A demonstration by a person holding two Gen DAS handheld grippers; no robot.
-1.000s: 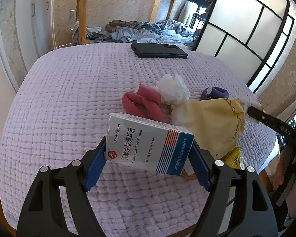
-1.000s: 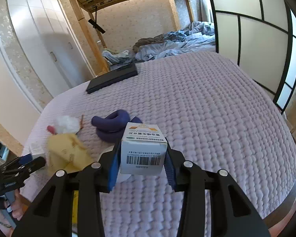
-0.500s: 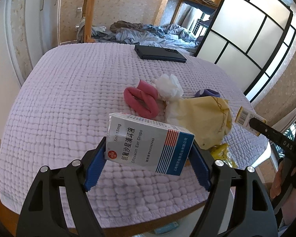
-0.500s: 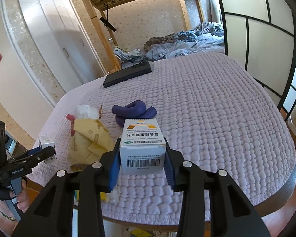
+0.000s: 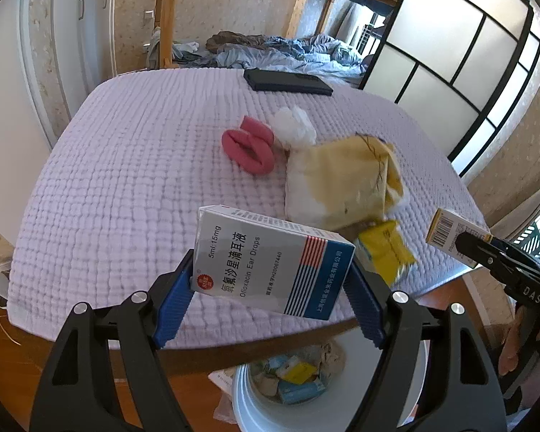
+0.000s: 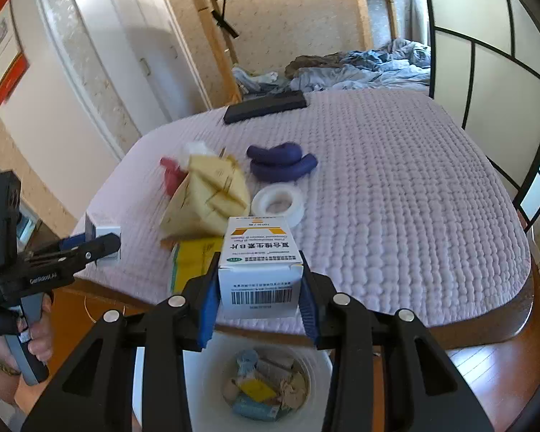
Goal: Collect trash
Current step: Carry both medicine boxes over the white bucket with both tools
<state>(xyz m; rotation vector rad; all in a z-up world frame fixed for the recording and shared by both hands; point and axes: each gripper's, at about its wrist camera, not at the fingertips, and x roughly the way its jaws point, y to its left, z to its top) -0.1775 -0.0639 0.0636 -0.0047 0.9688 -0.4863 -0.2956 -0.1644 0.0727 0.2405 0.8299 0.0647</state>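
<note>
You have the white ear-drops box [image 5: 270, 262] with its blue and red-striped end clamped lengthwise in the air, off the bed's near edge and above the white bin [image 5: 255, 410]. Your other box [image 6: 259, 270], white with a yellow mark and a barcode facing you, is pinched over the same bin, which already holds scraps. Near that edge of the bed lie the crumpled yellow paper bag [image 5: 342, 183], a yellow packet [image 5: 385, 248] and a white tissue wad [image 5: 293, 127].

The white bin [image 5: 327, 406] below the bed's near edge is cut off by the bottom of both views. The yellow packet [image 5: 385, 248] at that edge is motion-blurred. The bin's contents [image 6: 266, 385] are too small to identify.
</note>
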